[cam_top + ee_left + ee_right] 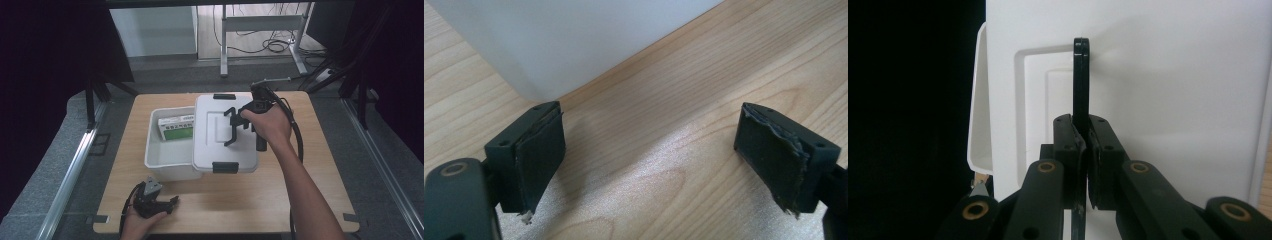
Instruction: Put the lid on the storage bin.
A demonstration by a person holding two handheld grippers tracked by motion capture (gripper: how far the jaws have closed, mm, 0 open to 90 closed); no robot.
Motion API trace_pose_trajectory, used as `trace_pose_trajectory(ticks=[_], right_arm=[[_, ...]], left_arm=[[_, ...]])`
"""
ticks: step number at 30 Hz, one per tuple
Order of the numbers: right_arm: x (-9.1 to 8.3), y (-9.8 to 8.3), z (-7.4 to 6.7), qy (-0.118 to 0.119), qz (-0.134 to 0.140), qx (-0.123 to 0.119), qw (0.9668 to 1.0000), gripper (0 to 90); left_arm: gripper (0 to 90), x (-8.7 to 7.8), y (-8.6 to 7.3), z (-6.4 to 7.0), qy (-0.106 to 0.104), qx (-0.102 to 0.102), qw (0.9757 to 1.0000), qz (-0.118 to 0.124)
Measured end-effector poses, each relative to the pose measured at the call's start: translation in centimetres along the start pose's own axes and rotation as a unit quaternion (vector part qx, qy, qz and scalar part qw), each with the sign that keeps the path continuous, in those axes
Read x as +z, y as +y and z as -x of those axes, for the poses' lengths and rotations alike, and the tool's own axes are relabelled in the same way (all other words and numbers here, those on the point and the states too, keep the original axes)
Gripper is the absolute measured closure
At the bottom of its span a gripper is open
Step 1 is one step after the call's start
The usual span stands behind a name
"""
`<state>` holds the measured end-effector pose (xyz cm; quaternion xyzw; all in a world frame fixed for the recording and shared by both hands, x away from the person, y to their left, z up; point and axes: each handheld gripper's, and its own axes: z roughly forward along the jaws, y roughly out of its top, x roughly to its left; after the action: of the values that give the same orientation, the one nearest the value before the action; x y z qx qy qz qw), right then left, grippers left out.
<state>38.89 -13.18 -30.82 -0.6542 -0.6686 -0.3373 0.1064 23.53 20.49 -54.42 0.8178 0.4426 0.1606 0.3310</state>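
High view: a white bin [167,150] sits mid-table on the wooden table [300,190], with a green-and-white box [176,127] inside toward its 11 o'clock corner. A white lid [210,145] covers the bin's 3 o'clock half. My right gripper [234,125] is over the lid, clamped on its black handle [231,131]. My left gripper [167,204] rests on the table at 7 o'clock, below the bin.

Left gripper view: my jaws stand wide apart, holding nothing, with bare wood between them. The bin's white wall [569,35] lies ahead at 11 o'clock.

Right gripper view: my jaws are closed tight on the thin black handle [1081,80], which rises at 12 o'clock against the lid [1173,90].
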Motion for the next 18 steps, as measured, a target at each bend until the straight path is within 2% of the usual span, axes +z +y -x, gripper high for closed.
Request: trace_pose_trajectory(ticks=[18], right_arm=[[2.0,0.3,-3.0,0.012,-0.017,-0.018,0.9996,84.3]], left_arm=[[12.8,0.0,0.0,0.0,0.000,0.000,1.0000,0.000]])
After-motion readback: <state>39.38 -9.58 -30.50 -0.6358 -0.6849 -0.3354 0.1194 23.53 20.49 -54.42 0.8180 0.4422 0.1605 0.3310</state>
